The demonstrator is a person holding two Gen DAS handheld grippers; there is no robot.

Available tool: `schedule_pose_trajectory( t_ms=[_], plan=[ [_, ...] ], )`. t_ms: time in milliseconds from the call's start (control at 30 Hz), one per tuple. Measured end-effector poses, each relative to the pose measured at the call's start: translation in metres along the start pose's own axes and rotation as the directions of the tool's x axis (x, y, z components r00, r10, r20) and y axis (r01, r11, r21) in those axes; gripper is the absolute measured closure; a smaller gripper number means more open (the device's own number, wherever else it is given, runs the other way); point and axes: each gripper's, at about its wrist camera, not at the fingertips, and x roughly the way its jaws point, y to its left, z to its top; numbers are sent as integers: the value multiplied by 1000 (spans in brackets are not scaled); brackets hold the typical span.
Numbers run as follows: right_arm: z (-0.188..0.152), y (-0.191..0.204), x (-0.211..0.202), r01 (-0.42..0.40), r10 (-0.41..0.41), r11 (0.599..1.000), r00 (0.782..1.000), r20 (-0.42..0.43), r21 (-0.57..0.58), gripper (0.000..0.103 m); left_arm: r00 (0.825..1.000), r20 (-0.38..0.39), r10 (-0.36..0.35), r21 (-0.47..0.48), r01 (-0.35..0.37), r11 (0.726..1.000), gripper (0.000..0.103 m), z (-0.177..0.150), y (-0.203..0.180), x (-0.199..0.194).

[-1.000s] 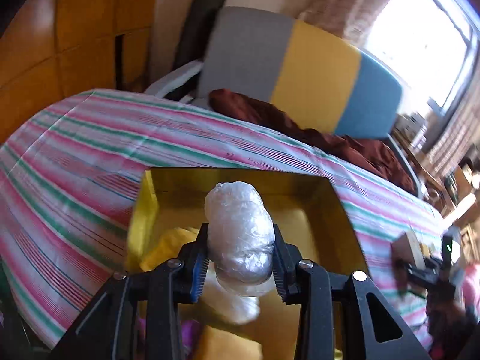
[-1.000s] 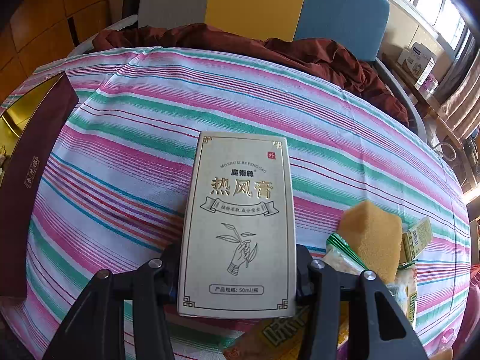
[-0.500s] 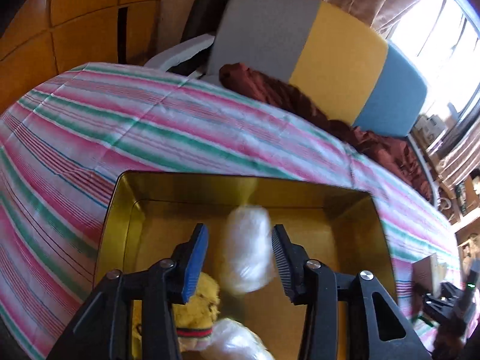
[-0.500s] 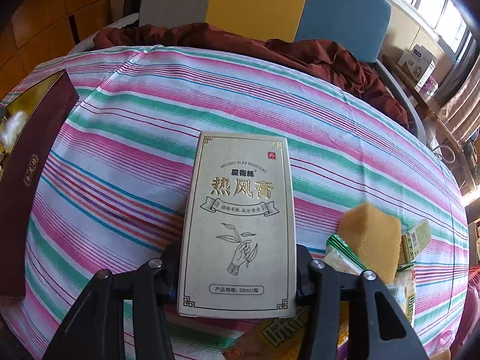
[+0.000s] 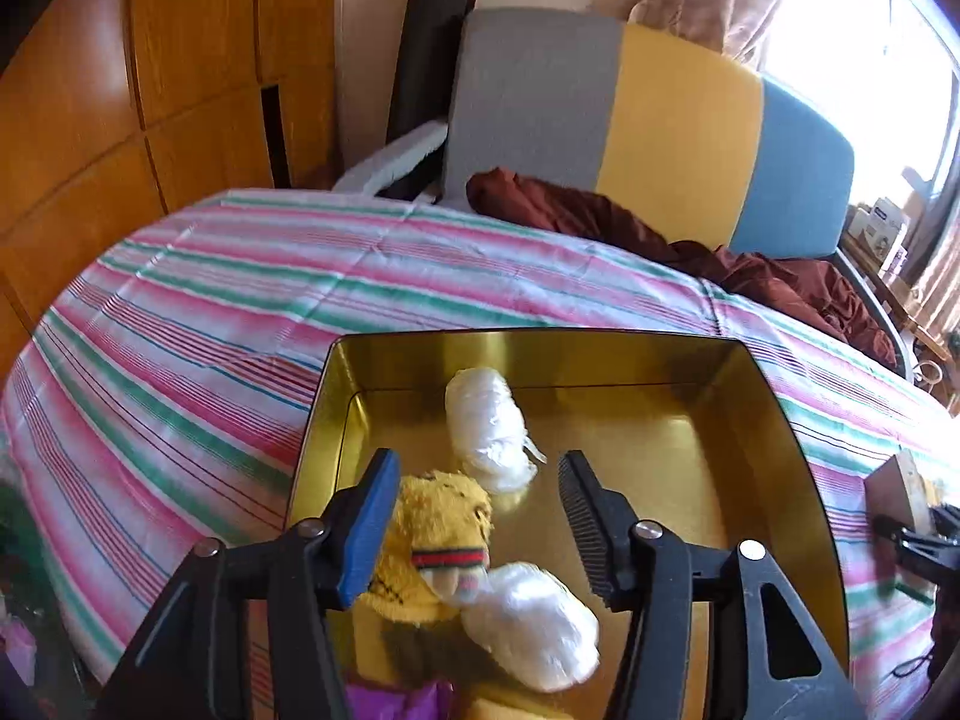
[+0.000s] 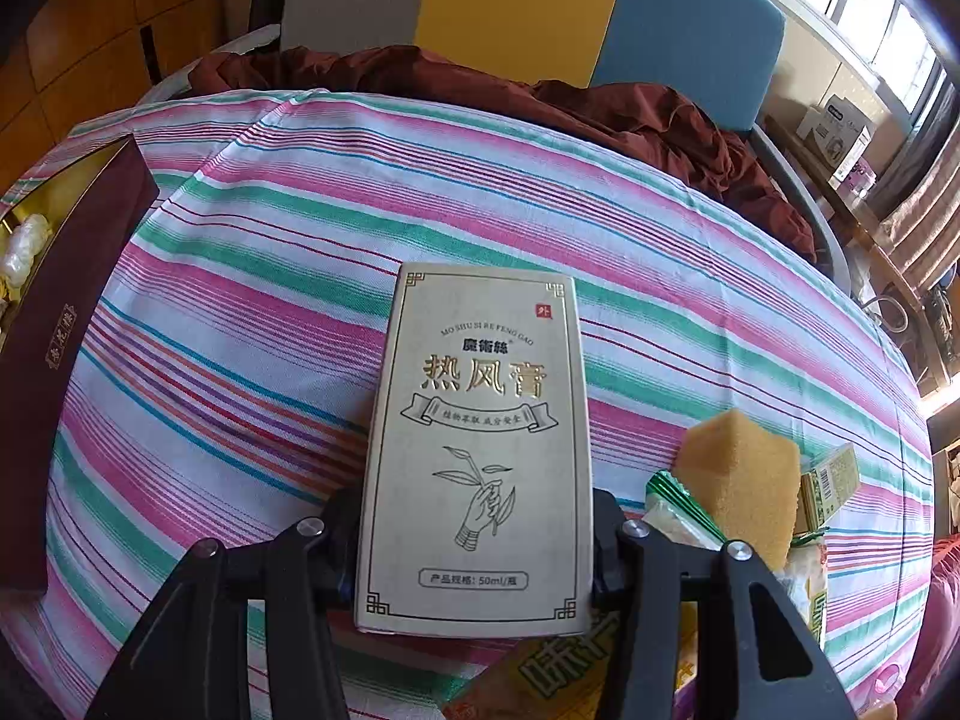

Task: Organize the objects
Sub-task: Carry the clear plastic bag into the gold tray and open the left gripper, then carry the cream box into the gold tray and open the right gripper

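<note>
On the striped counter (image 5: pixel 240 300): gold tin (image 5: pixel 774 420) holding two white wrapped bundles, one near the far wall (image 5: pixel 489 429), one at the near end (image 5: pixel 531 624) touching a yellow plush toy (image 5: pixel 438 534). Left gripper (image 5: pixel 477 516) above tin, fingers apart, empty. Right gripper (image 6: pixel 474 546) fingers clamped on beige carton (image 6: pixel 480 450); sponge (image 6: pixel 738 480) just right.

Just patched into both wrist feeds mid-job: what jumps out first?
Dead centre in the right wrist view, the right gripper clamps a pale cream box with gold Chinese lettering above the striped tablecloth. In the left view, the left gripper, jaws open, hovers over a shiny gold tray holding a white plastic-wrapped bundle and a yellow plush toy.
</note>
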Motion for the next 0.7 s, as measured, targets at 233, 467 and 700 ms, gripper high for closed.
schedule_pose_trajectory(
  t_ms=[233, 467, 700],
  plan=[
    [-1, -1, 0, -2, 2, 1000, 1000, 1, 5, 51, 994, 106, 14, 57, -20, 998, 46, -23, -17, -46],
    [-2, 0, -1, 4, -4, 1000, 1000, 6, 6, 51, 990, 138, -4, 61, -5, 998, 46, -46, -33, -69],
    [-4, 2, -2, 22, -22, 1000, 1000, 15, 0, 51, 988, 153, 21, 67, -32, 997, 41, -71, -34, -79]
  ],
)
